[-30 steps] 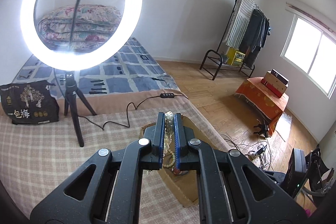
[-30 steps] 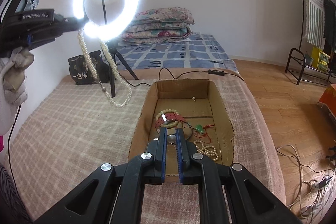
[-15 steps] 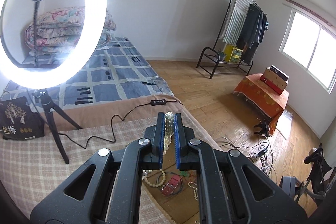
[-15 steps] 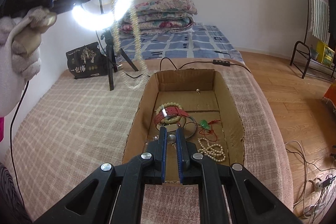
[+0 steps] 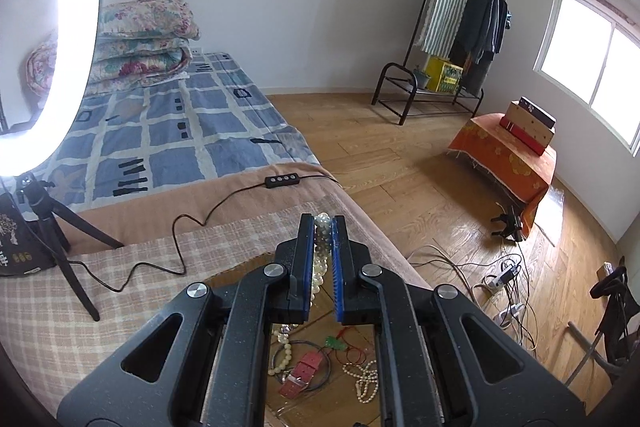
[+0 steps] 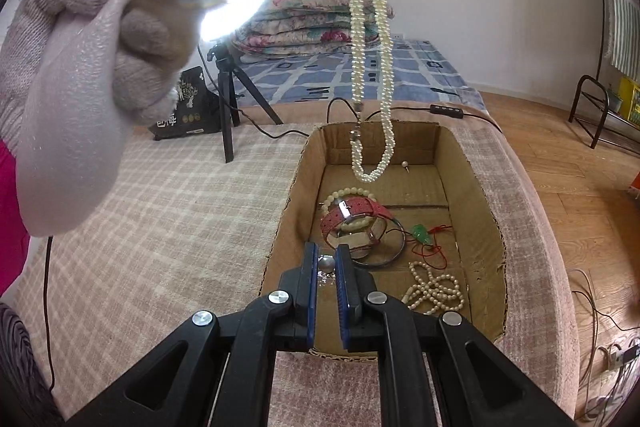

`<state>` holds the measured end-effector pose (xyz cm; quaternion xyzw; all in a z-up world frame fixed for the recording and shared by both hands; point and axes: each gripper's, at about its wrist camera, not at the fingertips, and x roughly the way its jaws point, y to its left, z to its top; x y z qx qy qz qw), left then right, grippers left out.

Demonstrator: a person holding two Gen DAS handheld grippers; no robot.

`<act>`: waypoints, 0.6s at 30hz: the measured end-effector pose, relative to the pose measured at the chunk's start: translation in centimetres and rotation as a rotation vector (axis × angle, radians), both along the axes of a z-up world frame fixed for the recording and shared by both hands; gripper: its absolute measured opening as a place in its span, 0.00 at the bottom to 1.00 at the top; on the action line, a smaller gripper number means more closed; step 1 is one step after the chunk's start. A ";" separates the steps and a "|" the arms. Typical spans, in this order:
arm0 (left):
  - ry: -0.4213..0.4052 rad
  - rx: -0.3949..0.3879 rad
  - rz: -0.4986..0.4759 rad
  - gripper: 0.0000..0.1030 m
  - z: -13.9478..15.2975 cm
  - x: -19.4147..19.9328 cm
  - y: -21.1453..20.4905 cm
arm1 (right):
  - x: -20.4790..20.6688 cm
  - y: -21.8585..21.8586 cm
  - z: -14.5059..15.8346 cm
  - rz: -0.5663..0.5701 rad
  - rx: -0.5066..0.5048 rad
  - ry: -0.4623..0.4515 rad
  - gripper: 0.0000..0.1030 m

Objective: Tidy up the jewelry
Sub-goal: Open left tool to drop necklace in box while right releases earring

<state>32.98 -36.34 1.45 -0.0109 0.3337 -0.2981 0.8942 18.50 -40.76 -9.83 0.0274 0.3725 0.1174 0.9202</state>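
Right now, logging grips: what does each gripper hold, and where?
Left gripper: pearl necklace, by its top. Right gripper: small silver bead, across it.

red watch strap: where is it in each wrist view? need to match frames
Left wrist: red watch strap at bottom centre, lying in the cardboard box, seen under the left gripper, whose jaws pinch the pearl necklace.
Right wrist: red watch strap at centre, mid-box, beyond the right gripper.
Shared landmark: green pendant on red cord, beside the strap in both.
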 end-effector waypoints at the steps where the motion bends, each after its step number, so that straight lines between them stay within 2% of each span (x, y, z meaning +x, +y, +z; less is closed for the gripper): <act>1: 0.002 0.009 -0.004 0.06 -0.2 -0.1 -0.3 | 0.1 0.0 -0.1 0.001 -0.002 0.002 0.06; 8: 0.000 0.036 -0.014 0.06 -0.7 -0.6 -1.6 | 0.3 0.0 -0.3 0.005 0.001 0.009 0.08; 10: -0.011 0.036 -0.009 0.06 -0.7 -0.7 -1.7 | 0.3 0.2 -0.3 0.002 -0.009 0.004 0.26; 13: -0.018 0.038 0.000 0.08 -0.5 -0.5 -1.6 | 0.2 0.6 -0.1 0.015 -0.022 -0.003 0.32; 14: -0.018 0.039 0.000 0.23 -0.5 -0.4 -1.4 | 0.2 0.7 -0.1 0.015 -0.030 -0.007 0.35; 15: -0.021 0.040 -0.001 0.46 -0.5 -0.4 -1.3 | 0.2 0.8 0.0 0.014 -0.039 -0.011 0.46; 16: -0.037 0.033 0.007 0.54 -0.4 -0.6 -1.0 | 0.1 0.9 0.1 0.009 -0.049 -0.018 0.60; 17: -0.048 0.029 0.013 0.59 -0.2 -0.7 -0.6 | 0.0 1.0 0.2 0.002 -0.060 -0.027 0.67; 18: -0.056 0.029 0.020 0.59 0.0 -0.7 -0.3 | -0.1 1.1 0.4 -0.003 -0.069 -0.038 0.75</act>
